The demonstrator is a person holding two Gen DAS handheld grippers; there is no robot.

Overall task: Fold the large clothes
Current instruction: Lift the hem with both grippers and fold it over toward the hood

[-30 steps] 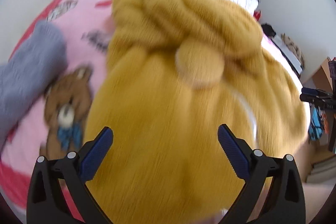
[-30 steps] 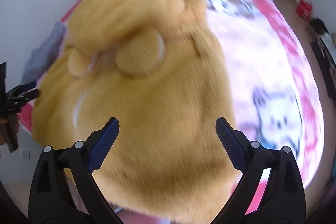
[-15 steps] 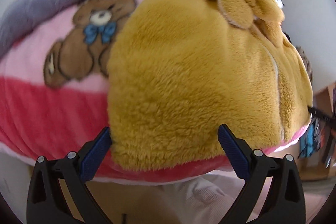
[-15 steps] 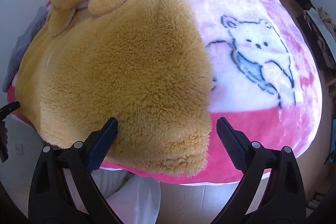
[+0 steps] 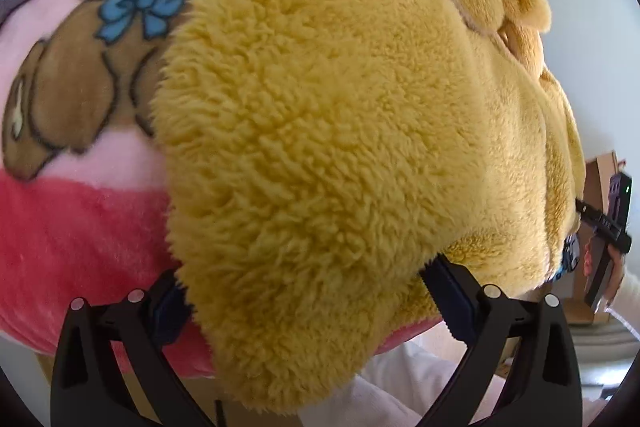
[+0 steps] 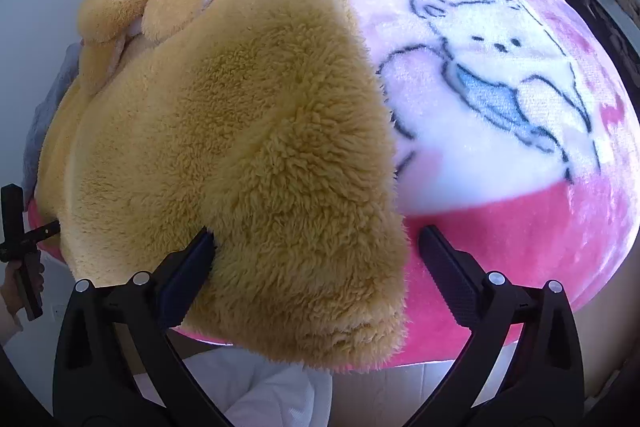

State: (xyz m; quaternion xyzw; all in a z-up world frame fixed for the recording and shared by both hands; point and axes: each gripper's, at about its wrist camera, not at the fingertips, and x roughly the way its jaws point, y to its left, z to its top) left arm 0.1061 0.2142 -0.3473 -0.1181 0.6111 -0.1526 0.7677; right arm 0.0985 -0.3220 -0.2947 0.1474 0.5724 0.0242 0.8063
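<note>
Reaching for the near hem of the fluffy mustard-yellow fleece garment [image 5: 340, 131] filling mid-frame on the pink bear-print bed blanket [image 6: 520, 235], your left gripper [image 5: 308, 291] and right gripper [image 6: 316, 263], whose jaws have just been opening, stand wide around its corners. Next, squeeze both shut, then lift and fold the hem away from you.

garment [image 5: 328, 131]: mustard cloth, shaggy, curly plush pile, matt
blanket [image 6: 520, 211]: pink printed fleece, short soft nap, faint sheen
claw fingers [image 6: 448, 275]: black plastic, matt; pads dark blue, ribbed
</note>
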